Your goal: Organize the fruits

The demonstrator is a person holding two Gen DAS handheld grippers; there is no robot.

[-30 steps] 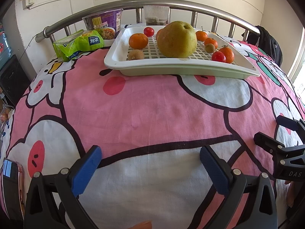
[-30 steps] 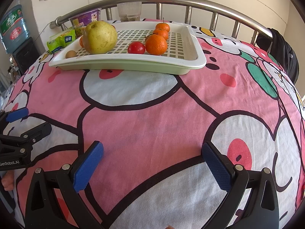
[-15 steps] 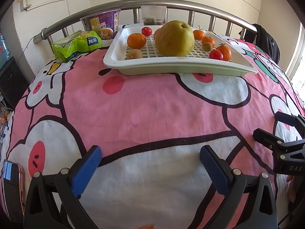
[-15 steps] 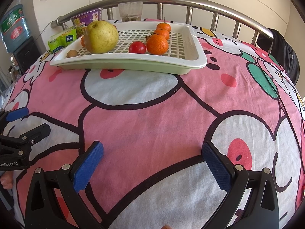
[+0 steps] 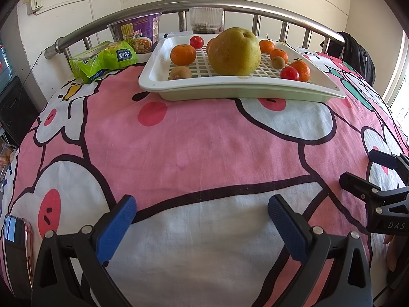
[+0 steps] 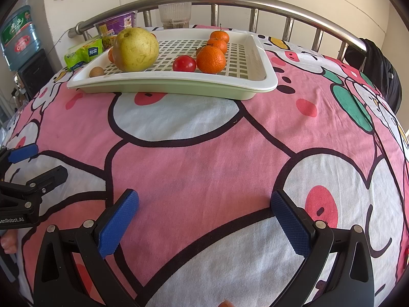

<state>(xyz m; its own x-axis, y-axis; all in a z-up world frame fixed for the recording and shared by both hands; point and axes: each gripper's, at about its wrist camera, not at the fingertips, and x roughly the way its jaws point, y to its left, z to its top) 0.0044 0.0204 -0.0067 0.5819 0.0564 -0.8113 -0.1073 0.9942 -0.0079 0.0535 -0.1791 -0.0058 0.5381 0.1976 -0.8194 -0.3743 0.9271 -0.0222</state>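
A white slatted tray stands at the far end of the pink cartoon bedsheet. In it sit a big yellow-green pear, several oranges, two red tomatoes and brown kiwis. My left gripper is open over the near sheet, nothing between its blue pads. My right gripper is open too, low over the sheet and far from the tray. Each gripper shows at the edge of the other's view.
A green snack packet, a purple noodle cup and a clear ribbed cup stand by the metal bed rail. A phone lies at the near left. A water bottle stands off the bed, left.
Both grippers have tilted a little, so the tray sits slightly lower and nearer in each view. Their jaws stay as wide as before; no fruit has moved.
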